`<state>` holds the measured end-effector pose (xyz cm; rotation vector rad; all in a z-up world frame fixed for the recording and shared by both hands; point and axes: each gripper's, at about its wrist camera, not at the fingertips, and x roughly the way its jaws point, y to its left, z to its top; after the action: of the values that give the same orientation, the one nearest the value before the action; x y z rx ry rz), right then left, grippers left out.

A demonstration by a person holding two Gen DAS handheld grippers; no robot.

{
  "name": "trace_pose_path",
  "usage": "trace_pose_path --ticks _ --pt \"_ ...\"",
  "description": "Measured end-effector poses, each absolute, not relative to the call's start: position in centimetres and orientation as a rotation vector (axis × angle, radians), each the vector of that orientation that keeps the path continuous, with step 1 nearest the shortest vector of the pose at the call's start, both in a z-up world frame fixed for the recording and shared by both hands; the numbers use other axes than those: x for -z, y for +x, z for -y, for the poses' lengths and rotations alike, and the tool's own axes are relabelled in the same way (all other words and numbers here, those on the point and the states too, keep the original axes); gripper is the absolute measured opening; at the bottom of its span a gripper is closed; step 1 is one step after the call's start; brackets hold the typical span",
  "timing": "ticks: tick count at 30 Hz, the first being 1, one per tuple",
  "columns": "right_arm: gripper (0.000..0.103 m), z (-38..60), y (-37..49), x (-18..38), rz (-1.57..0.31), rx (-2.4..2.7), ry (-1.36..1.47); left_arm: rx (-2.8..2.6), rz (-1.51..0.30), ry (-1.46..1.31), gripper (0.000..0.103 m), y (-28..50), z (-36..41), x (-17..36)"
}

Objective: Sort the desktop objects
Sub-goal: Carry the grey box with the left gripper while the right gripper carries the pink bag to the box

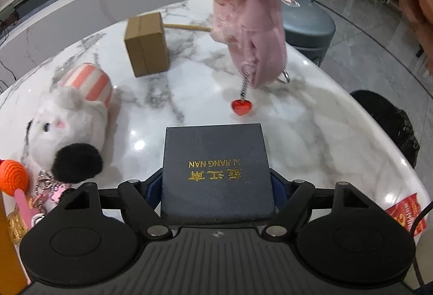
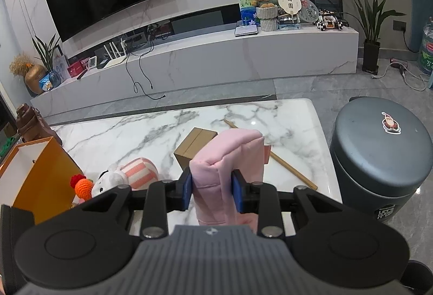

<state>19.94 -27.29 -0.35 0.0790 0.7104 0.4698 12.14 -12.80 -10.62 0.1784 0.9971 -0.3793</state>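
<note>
My left gripper (image 1: 216,186) is shut on a dark blue gift box (image 1: 216,170) with gold lettering, held above the marble table (image 1: 311,138). My right gripper (image 2: 212,186) is shut on a pink fabric pouch (image 2: 224,156) and holds it up in the air. In the left wrist view the pouch (image 1: 251,26) hangs over the table with a red heart charm (image 1: 241,106) dangling on a spring. A white plush toy (image 1: 67,121) with a pink striped body lies at the left. A cardboard box (image 1: 146,44) stands in the middle.
An orange paper bag (image 2: 40,173) stands at the table's left edge, with an orange crocheted toy (image 2: 84,185) and keychains (image 1: 40,197) beside it. A wooden stick (image 2: 286,165) lies behind the cardboard box. A grey round stool (image 2: 379,156) stands to the right of the table.
</note>
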Motion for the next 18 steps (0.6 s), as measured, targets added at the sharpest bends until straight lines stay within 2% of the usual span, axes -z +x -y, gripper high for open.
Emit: trace_pose_path --ticks 18 --pt "0.032 24.6 15.9 -2.8 -0.656 -0.503 -0.001 0.263 -0.878 0.175 0.089 9.7 7.7 4.2"
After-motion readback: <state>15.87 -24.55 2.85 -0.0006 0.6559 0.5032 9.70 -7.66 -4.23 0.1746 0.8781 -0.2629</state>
